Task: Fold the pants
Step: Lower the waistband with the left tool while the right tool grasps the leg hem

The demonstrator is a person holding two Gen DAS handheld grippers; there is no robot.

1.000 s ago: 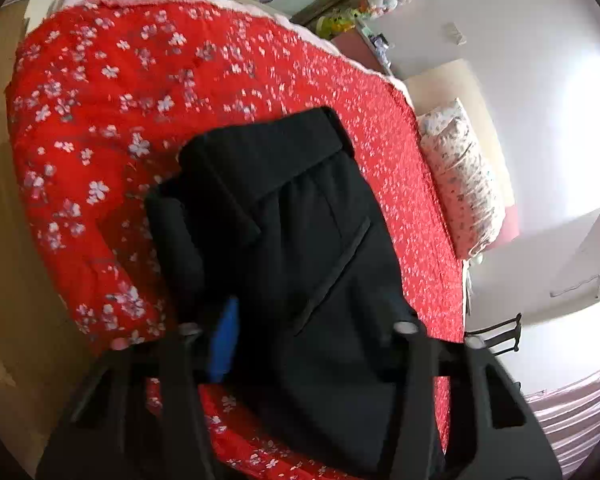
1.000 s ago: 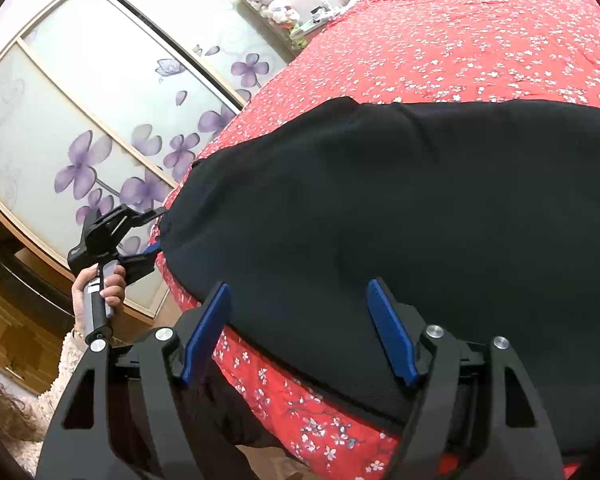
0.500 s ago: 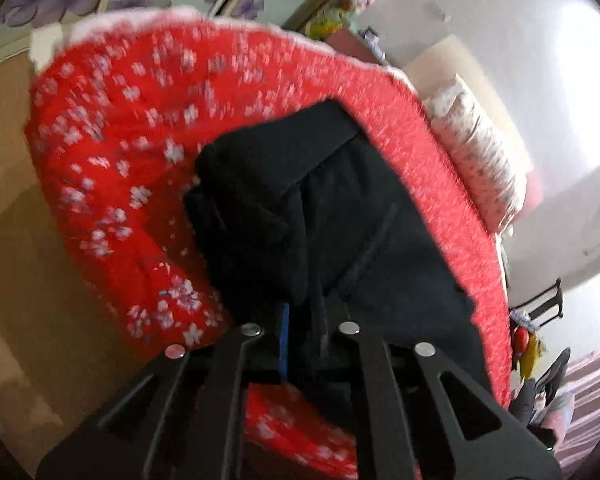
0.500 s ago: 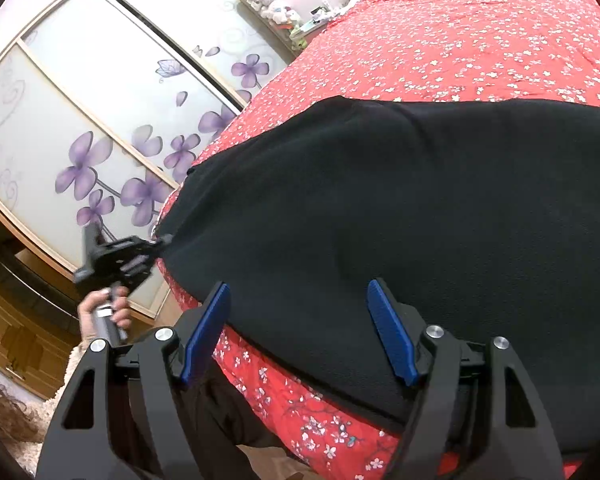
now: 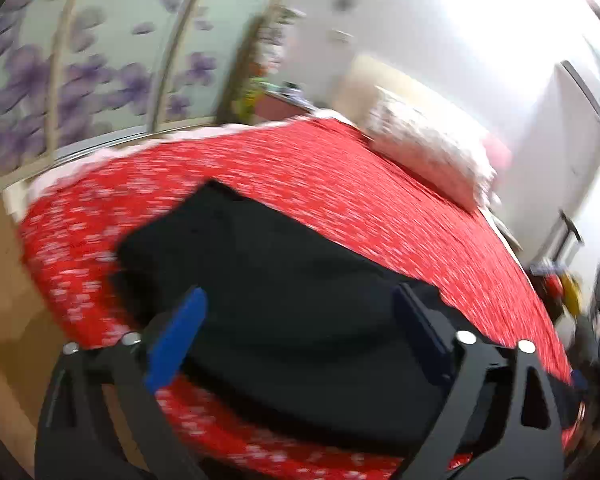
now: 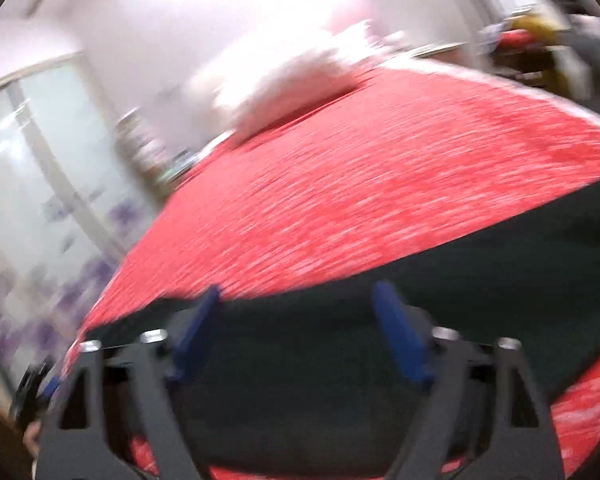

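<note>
The black pants [image 5: 260, 248] lie folded flat on the red flowered bedspread [image 5: 340, 184], near the foot corner of the bed. My left gripper [image 5: 300, 292] hovers above their near edge; its jaws are opening wide and nothing is pinched between the blue pads [image 5: 176, 340]. In the right wrist view the pants [image 6: 500, 280] spread below my right gripper [image 6: 298, 290], whose jaws are also opening, with only cloth lying underneath and none gripped. The left gripper [image 6: 32, 392] shows small at the lower left there. Both views are blurred by motion.
A pale pillow [image 5: 428, 156] lies at the head of the bed. Sliding wardrobe doors with purple flowers [image 5: 80, 80] stand beyond the bed's far side. Wooden floor [image 5: 4, 280] runs along the foot. Cluttered things [image 5: 560, 284] sit past the right side of the bed.
The left gripper pinched the pants' edge half a second ago, then let go, opened wide, lifted and rolled. The right gripper's jaws widened, and it rose and swung toward the pillow.
</note>
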